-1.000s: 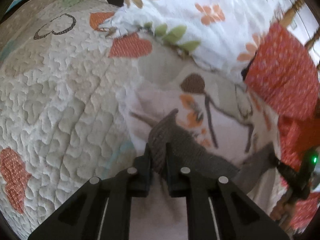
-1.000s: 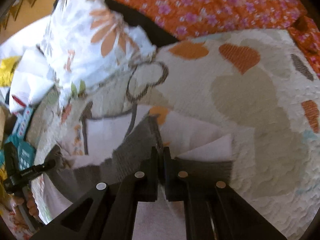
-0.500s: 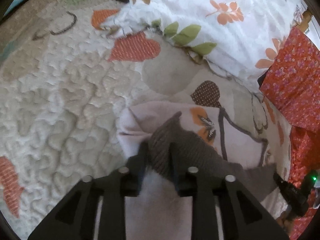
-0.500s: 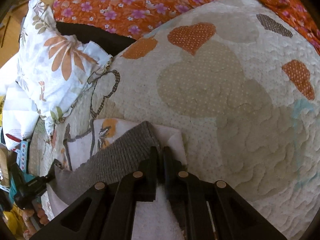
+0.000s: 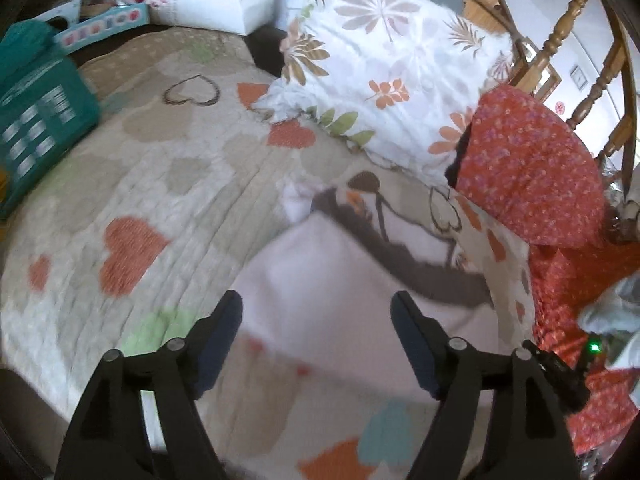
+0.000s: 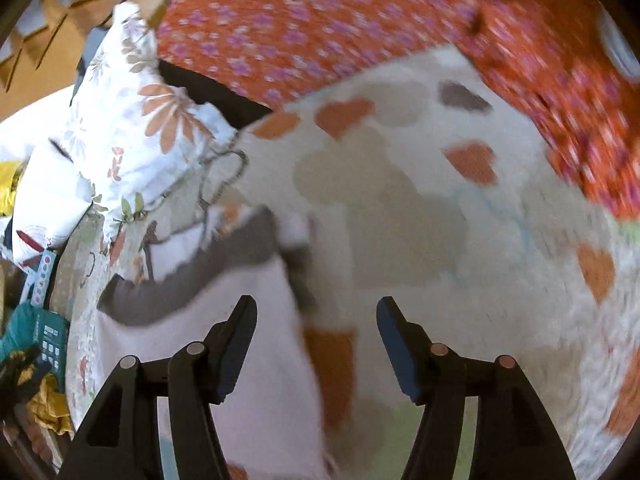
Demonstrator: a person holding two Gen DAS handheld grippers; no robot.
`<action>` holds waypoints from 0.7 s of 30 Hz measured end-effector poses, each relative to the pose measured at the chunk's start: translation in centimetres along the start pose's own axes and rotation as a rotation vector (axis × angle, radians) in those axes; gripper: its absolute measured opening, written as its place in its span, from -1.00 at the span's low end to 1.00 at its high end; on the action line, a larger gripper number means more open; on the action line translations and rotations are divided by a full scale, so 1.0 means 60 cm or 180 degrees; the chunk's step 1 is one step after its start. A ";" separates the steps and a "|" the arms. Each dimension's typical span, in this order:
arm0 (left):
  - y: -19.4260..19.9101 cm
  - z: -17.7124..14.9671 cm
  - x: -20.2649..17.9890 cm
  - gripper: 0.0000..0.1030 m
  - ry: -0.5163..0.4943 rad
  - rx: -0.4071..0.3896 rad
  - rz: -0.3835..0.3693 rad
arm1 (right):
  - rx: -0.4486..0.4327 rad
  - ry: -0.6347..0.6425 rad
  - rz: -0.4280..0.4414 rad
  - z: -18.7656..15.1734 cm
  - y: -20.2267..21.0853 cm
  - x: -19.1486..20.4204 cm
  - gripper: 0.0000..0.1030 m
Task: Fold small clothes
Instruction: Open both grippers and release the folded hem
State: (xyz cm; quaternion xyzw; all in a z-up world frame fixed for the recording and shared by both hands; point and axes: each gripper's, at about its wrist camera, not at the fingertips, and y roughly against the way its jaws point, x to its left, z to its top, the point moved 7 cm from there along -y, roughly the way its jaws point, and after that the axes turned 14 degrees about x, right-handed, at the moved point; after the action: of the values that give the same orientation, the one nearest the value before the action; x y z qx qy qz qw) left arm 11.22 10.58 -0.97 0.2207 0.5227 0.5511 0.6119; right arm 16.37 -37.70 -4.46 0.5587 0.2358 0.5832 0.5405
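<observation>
Heart-patterned quilt (image 5: 168, 184) bearing a pale garment (image 5: 320, 276) with a grey band. Left gripper (image 5: 316, 320) and right gripper (image 6: 316, 320), jaws just opened wide, hold nothing.

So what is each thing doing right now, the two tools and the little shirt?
left tool: open, jaws just opened, holding nothing
right tool: open, jaws just opened, holding nothing
little shirt: let go, lying folded over on the quilt
flowered pillow: resting on the quilt
</observation>
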 end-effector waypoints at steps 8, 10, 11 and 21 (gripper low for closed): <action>0.001 -0.129 0.028 0.51 0.0239 0.0286 -0.0113 | 0.0313 -0.0097 0.0468 -0.092 -0.069 0.015 0.10; -0.001 -0.148 0.031 0.51 0.0257 0.0325 -0.0076 | 0.0460 -0.0046 0.0571 -0.111 -0.088 0.035 -0.80; 0.000 -0.154 0.032 0.51 0.0261 0.0322 -0.0057 | 0.0472 -0.0042 0.0535 -0.118 -0.090 0.038 -0.83; 0.014 -0.177 0.055 0.51 0.0321 0.0281 -0.0030 | 0.0553 -0.0095 0.0393 -0.168 -0.061 -0.008 -0.90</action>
State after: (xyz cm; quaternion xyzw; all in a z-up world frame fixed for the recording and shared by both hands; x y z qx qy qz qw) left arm 0.97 10.59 -5.34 0.2170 0.5777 0.5350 0.5770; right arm 8.46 -33.70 -10.53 0.6255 0.2425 0.5844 0.4565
